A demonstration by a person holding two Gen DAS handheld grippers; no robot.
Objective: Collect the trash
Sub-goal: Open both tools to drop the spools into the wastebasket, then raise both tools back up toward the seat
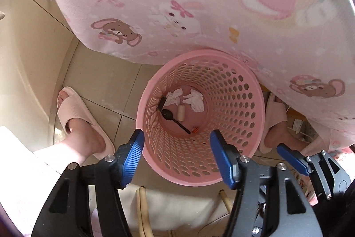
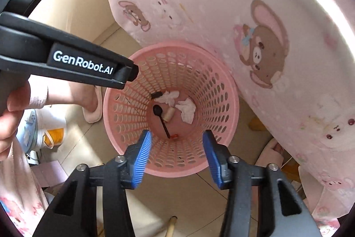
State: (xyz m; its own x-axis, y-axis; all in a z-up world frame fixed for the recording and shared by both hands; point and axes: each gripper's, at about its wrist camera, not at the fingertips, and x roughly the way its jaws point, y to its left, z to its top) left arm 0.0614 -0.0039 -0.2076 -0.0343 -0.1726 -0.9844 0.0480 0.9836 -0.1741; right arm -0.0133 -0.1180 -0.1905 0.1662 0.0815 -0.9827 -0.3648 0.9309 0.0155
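Note:
A pink perforated basket [image 1: 233,90] [image 2: 210,86] stands on the tiled floor. At its bottom lie two crumpled white tissues [image 1: 196,100] [image 2: 187,112], a black plastic spoon [image 1: 170,117] [image 2: 160,117], a small cream roll [image 1: 181,113] [image 2: 169,114], a black scrap [image 1: 162,102] and a tiny orange bit [image 1: 194,130] [image 2: 175,136]. My left gripper [image 1: 176,133] hangs over the basket, pointing down, open with nothing between its blue pads. My right gripper [image 2: 177,132] is beside it over the same basket, also open and empty. One of its blue fingers [image 1: 288,153] shows at the right of the left wrist view.
A pink cartoon-print cloth [image 1: 199,3] [image 2: 266,37] overhangs the basket's far side. A person's feet in pink slippers [image 1: 75,112] [image 1: 275,121] stand on either side of it. A white bucket [image 2: 48,126] sits at the left, and wooden legs [image 1: 142,203] show below.

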